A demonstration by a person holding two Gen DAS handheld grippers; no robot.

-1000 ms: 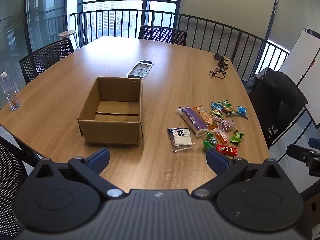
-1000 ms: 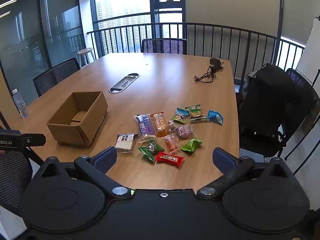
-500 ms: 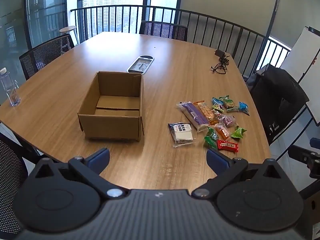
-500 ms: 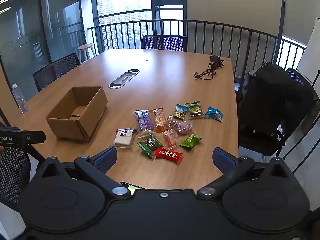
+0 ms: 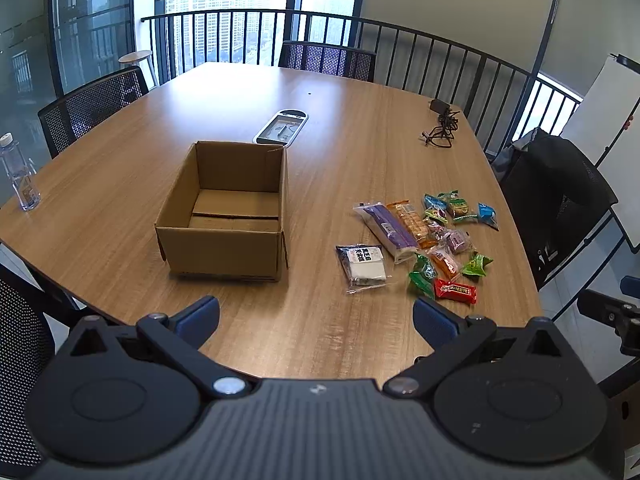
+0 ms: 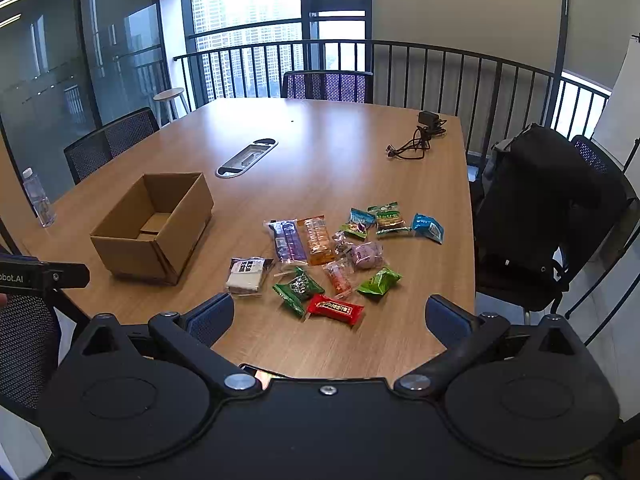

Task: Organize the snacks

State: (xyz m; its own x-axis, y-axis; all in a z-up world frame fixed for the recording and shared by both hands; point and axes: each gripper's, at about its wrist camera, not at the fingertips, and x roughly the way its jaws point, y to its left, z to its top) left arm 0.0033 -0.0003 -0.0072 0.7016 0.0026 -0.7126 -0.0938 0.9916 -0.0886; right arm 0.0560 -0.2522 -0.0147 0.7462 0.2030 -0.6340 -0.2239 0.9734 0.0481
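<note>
On the wooden table (image 5: 340, 152) an open cardboard box (image 5: 224, 210) is seen, its flaps folded down inside and its bottom bare. To the right of it, well apart, a loose cluster of snacks (image 6: 332, 256) is spread flat: a white-and-black packet (image 6: 246, 274) nearest the box, a long purple pack (image 6: 286, 238) beside an orange biscuit pack (image 6: 318, 240), green pouches, a red wrapped bar (image 6: 335, 310) at the near edge, a blue pouch (image 6: 428, 227) at the far right. Both tools are held above the near table edge with nothing between their fingers: the left gripper (image 5: 316, 316) is spread wide, and the right gripper (image 6: 330, 316) likewise.
</note>
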